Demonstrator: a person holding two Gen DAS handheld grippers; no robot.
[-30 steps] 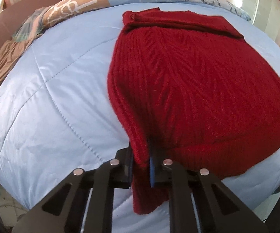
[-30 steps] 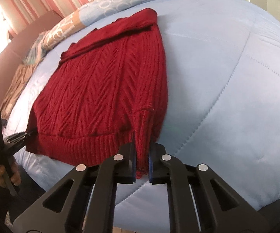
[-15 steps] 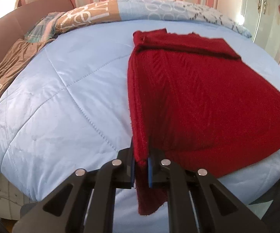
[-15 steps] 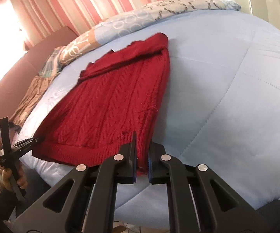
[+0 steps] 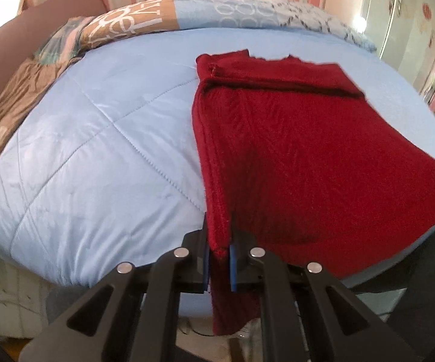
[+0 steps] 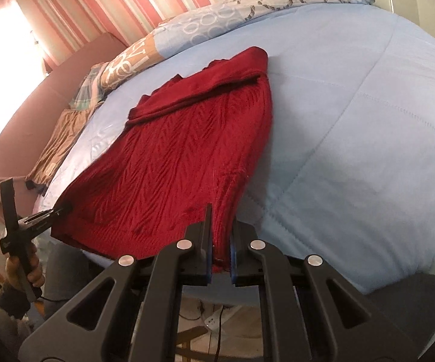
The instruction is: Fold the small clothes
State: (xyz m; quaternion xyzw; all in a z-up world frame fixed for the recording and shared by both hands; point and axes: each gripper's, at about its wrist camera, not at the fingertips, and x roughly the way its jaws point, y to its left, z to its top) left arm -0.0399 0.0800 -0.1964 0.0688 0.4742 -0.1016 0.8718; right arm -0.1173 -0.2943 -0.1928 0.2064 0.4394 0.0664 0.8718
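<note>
**Red knit held by both hem corners, ready to fold**

Red chevron-knit wool fills the middle of both views: a sweater (image 5: 292,150) lies spread on a pale blue quilt (image 5: 96,150), its far end already doubled over into a band near the pillows (image 5: 133,21), its near hem at the edge of the bed.

Going left to right, the left gripper (image 5: 219,259) is clenched on the hem's left corner; the blue pads press the fabric from both sides, and a strip of knit hangs down below the jaws, past the quilt's edge. From there the hem runs across to the right gripper (image 6: 220,259), which is clamped on the opposite corner in the same way, with a short tuft of wool showing between its pads. In the right wrist view the left gripper also appears at the far left, held in the person's hand (image 6: 26,268), its tips at the sweater's corner.

The step in hand looks like the lengthwise fold: both bottom corners are pinched and raised a little off the quilt, while the rest of the garment lies flat. The next move probably calls for lifting both corners together, keeping the hem taut and level between them, carrying it toward the doubled band at the far end, and laying it down square before letting go. Uneven height or pace would likely skew the fold.
</note>
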